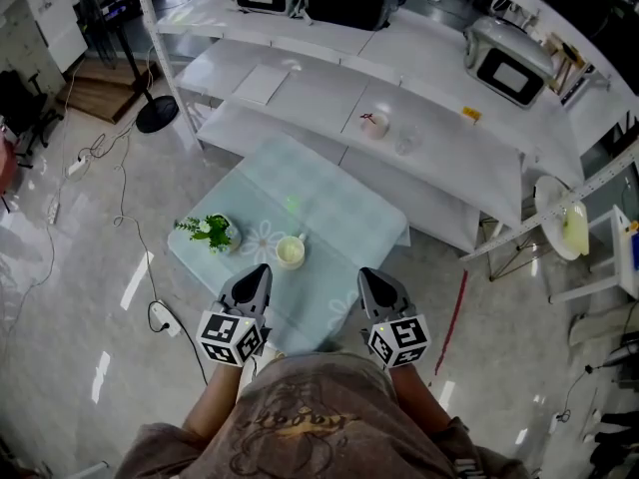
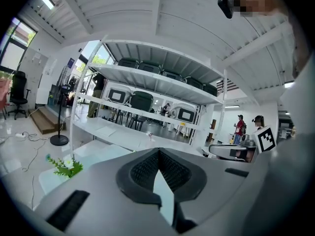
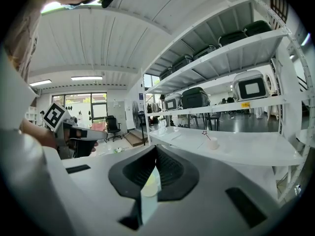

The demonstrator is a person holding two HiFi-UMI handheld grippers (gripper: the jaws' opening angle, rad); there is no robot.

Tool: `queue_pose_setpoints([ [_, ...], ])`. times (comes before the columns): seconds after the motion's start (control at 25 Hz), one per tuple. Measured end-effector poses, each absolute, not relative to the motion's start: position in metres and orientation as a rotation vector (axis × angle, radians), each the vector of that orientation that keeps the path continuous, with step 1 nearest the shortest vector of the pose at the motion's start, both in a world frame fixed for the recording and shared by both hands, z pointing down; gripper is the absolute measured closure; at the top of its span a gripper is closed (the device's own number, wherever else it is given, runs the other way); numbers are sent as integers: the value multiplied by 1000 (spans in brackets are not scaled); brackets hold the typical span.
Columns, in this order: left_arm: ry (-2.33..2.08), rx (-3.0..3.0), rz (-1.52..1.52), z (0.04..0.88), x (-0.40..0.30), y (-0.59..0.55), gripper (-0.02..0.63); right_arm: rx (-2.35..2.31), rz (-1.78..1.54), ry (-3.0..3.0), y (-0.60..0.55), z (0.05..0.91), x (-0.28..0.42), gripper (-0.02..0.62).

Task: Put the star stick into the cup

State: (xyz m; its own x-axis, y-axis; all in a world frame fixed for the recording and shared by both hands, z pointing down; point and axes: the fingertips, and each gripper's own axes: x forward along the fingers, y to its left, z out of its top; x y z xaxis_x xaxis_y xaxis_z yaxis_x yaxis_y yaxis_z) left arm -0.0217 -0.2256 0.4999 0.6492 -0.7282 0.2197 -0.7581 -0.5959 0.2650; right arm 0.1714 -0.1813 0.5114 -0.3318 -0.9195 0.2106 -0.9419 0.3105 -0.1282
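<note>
While the left gripper (image 1: 262, 270) and right gripper (image 1: 369, 274) are closed, empty, the star stick (image 3: 206, 134) stands in the cup (image 3: 213, 143).

No readable text, label, brand or number anywhere in these views

Head view steeply down; gripper views (low, perhaps level) share the shelves (image 2: 157, 85).
</note>
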Motion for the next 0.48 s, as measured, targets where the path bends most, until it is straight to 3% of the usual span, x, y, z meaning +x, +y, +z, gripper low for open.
queue_pose_setpoints([
  [0.48,-1216,2532,105,494,-32,-228,586,1751,321,-2472,-186,510,158,595],
])
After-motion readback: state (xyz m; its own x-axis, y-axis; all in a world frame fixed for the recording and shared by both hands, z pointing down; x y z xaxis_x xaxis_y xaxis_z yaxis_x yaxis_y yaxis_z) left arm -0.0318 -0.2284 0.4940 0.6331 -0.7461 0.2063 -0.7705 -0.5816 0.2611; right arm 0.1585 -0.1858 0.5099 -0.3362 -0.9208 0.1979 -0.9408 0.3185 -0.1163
